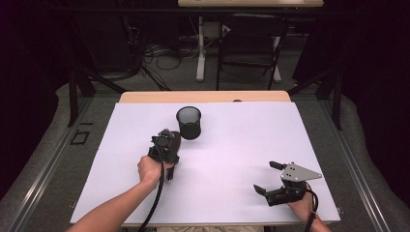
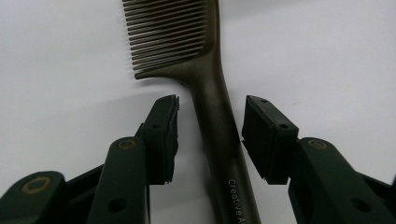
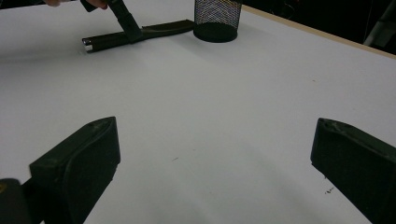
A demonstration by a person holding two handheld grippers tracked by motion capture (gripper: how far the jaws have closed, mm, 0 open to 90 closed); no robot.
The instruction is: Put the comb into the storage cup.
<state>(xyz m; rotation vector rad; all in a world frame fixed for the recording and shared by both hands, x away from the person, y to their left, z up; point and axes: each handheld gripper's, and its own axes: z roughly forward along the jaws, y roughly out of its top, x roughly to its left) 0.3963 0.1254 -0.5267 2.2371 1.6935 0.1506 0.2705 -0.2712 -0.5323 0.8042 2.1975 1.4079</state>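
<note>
Left gripper view: comb handle between left claw's parted jaws.

Count of items on the white table surface:

- Combs: one. A single dark comb with one row of teeth and a long handle lies flat on the surface.
- Mesh cups: one. A single black mesh cup stands upright near the far middle of the table.
- Grippers: two. One left gripper and one right gripper, each with two black jaws.
- Persons' hands in the high view: two, one per gripper.
</note>
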